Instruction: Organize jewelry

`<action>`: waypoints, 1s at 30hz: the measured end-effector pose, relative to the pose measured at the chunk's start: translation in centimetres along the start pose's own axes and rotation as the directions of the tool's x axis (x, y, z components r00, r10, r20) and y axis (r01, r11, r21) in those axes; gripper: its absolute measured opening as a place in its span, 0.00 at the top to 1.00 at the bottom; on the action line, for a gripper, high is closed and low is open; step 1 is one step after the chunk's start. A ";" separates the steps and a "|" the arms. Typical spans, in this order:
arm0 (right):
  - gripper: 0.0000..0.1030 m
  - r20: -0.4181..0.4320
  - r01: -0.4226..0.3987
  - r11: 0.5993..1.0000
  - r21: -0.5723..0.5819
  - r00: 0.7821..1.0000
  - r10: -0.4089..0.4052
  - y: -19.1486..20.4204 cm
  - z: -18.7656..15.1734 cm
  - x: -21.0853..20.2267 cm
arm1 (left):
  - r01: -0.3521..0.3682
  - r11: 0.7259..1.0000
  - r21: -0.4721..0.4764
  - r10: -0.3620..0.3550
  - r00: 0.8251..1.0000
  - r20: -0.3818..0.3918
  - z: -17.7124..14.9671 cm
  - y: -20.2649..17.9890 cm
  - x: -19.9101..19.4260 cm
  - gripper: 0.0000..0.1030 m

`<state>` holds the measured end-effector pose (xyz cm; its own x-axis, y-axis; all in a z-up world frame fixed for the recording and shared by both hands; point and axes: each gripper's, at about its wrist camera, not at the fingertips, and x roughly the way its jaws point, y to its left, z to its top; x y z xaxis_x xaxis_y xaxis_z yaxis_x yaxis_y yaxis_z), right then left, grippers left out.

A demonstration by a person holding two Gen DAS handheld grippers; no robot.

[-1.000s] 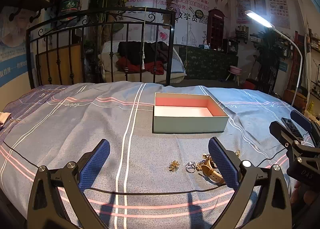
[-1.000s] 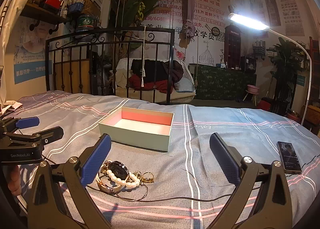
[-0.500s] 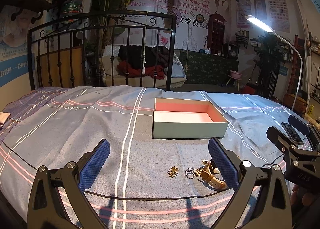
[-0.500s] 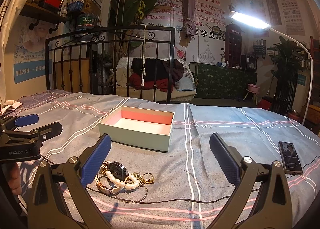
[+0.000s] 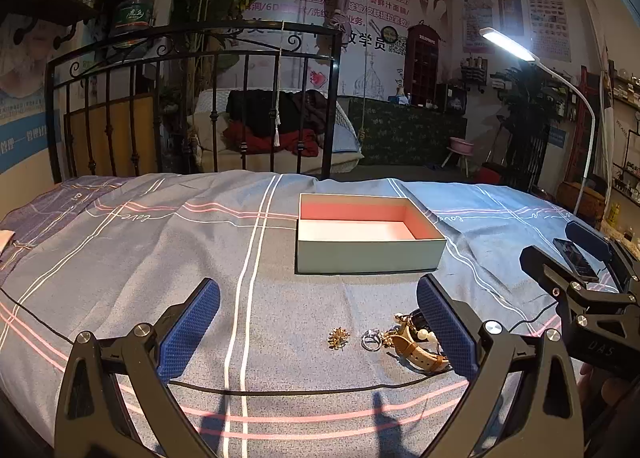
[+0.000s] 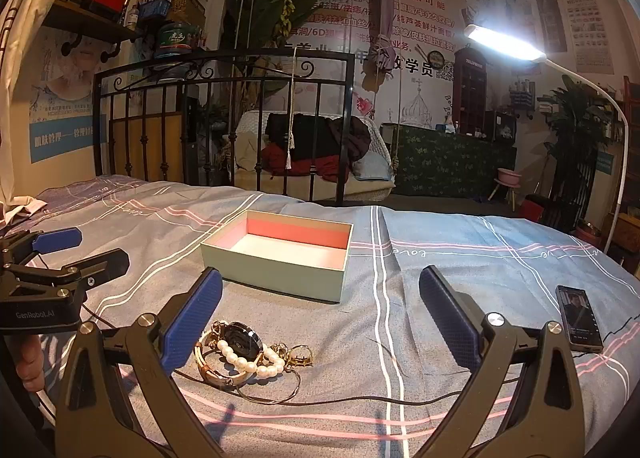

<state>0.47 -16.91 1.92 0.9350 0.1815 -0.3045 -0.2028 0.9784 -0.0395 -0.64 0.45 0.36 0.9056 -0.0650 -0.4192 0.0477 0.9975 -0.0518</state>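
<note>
Creeping slightly nearer over the last second: jewelry pile (image 6: pixel 248 350) now sitting a little lower and closer in both wrist views, so approach still underway, nothing lifted yet. Left tongs (image 5: pixel 320 334) gaping wide, gripping nothing, hovering above bed (image 5: pixel 120 258) with brooch (image 5: pixel 338 338) and ring (image 5: pixel 371 339) lying between the pads. Right tongs (image 6: pixel 320 322) likewise released, empty, watch (image 6: pixel 239 338) and pearl bracelet (image 6: pixel 252 363) just inside the left pad. Beyond, open box (image 6: pixel 280 270) waiting empty.
</note>
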 end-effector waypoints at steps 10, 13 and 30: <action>0.06 0.010 -0.005 1.000 -0.005 1.000 0.005 0.1 0.0 -0.5 | -0.002 1.000 0.004 0.002 1.000 -0.005 -0.1 -0.2 -0.6 0.06; 0.06 -0.045 -0.007 0.999 0.031 0.999 0.008 -0.4 -0.1 0.4 | -0.007 1.000 0.018 0.007 0.999 -0.039 -0.1 -0.2 -0.2 0.06; 0.52 -0.426 -0.157 0.968 0.198 0.875 0.229 -2.9 -5.3 7.5 | 0.022 0.993 0.116 0.022 0.930 -0.367 -1.9 0.6 8.8 0.21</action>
<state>6.50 -18.88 -5.25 0.6483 0.3408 -0.6809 -0.2852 0.9378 0.1978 6.58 0.39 -5.06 0.6883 -0.0483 -0.7238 0.1160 0.9923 0.0441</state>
